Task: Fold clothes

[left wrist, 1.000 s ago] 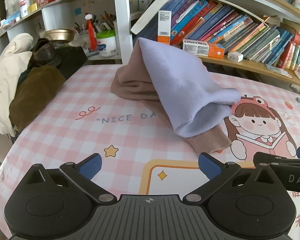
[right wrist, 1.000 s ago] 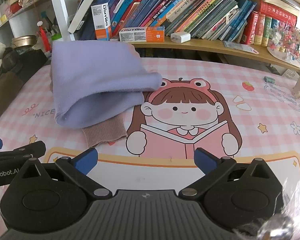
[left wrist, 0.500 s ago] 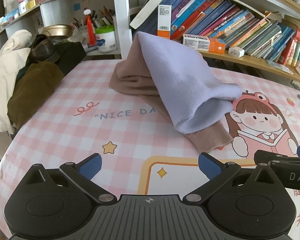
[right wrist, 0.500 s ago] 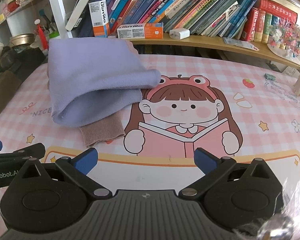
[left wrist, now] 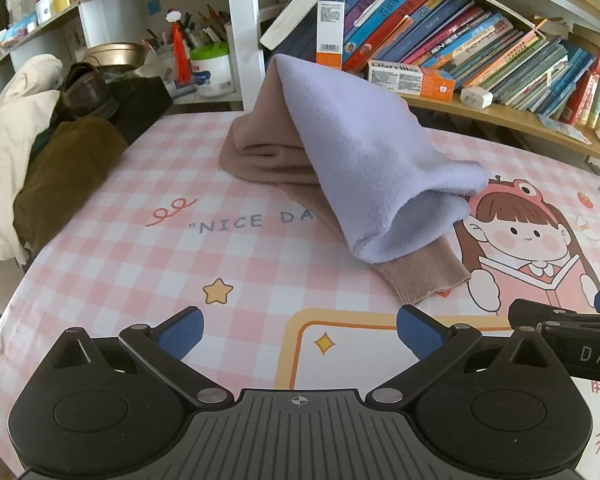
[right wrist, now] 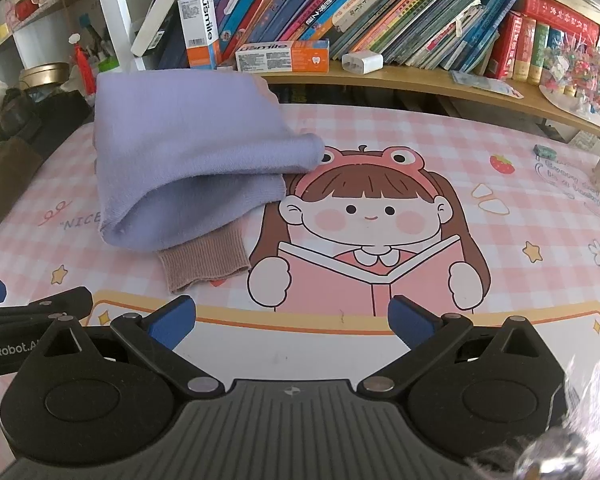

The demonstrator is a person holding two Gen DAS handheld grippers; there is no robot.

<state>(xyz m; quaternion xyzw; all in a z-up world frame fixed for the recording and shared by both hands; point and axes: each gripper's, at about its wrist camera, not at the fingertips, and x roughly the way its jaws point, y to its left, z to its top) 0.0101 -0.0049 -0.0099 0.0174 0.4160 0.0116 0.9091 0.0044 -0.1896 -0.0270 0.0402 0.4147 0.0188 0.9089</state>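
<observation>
Cloth lies bunched on the pink checked tablecloth (left wrist: 260,272): a lavender garment (left wrist: 372,172) draped over a tan knitted one (left wrist: 268,156), the pair sitting toward the far side of the table in front of the bookshelf (right wrist: 380,12). From the right wrist view the lavender piece (right wrist: 188,160) covers nearly all of the tan one, leaving only a ribbed cuff (right wrist: 204,260) poking out at the near edge; how the tan garment is laid underneath cannot be made out. The printed words "NICE DA" run under the fabric and are cut off there. The left gripper (left wrist: 299,326) hangs over bare tablecloth with its blue-tipped fingers spread wide, nothing between them, well short of the cuff (left wrist: 424,276). The right gripper (right wrist: 292,316) is likewise spread and holds nothing, above the cartoon girl's book. Each gripper shows only partly at the other view's frame edge. A heap of jackets (left wrist: 40,152) at the table's left edge is partly out of frame
</observation>
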